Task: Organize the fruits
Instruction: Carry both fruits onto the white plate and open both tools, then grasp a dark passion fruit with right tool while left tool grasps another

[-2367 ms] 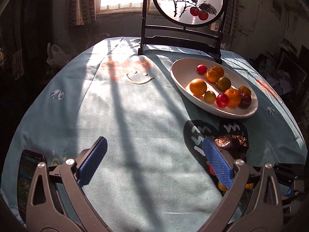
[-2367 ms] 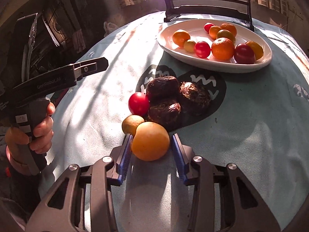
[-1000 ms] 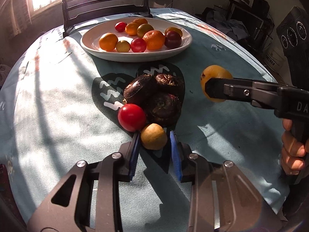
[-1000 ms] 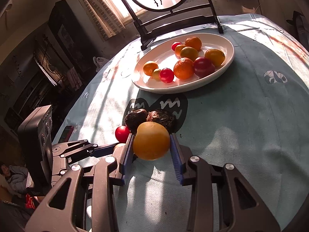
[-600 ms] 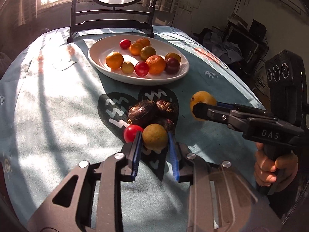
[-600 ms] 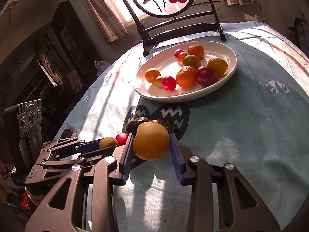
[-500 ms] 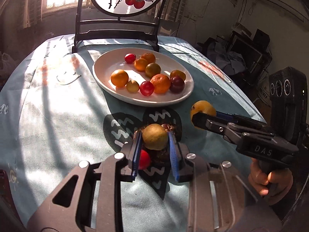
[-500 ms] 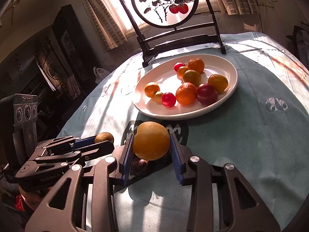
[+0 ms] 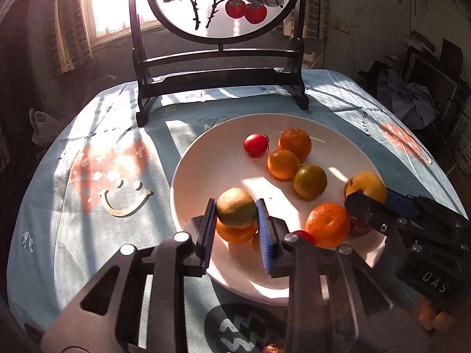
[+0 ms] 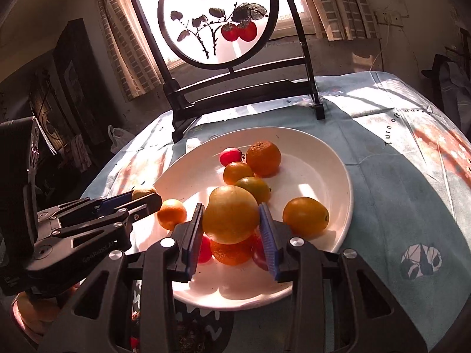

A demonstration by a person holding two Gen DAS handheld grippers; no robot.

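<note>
Gripping a small, dull greenish-yellow fruit (image 9: pixel 236 211) between its ribbed blue pads (image 9: pixel 207 229), our left claw (image 9: pixel 235 232) hangs over the near-left part of the white oval plate (image 9: pixel 200 176), low in the centre of the left wrist frame. Our right claw (image 10: pixel 231 231) is clenched on a larger, smooth, pear-shaped yellow-orange fruit (image 10: pixel 231 217), held above the plate's near rim at lower centre of the right wrist frame.

On the glossy plate we count 8 loose fruits. There are 2 round cherry tomatoes, one (image 9: pixel 256 144) at the far side and one (image 9: pixel 303 234) just right of the left claw. We also see 1 pebbly-skinned mandarin (image 9: pixel 295 144), 1 smooth orange kumquat (image 9: pixel 283 164), 1 olive-green one (image 9: pixel 310 181), 1 dimpled tangerine (image 9: pixel 328 225), 1 orange fruit (image 9: pixel 235 234) under the held one, and 1 dark red fruit (image 10: pixel 259 254), partly hidden.

Under the plate, the round table wears a soft pale-blue printed cloth (image 9: pixel 88 206). Behind the plate, at upper centre, stands 1 round painted screen (image 9: pixel 223 3) in a dark wooden frame.
</note>
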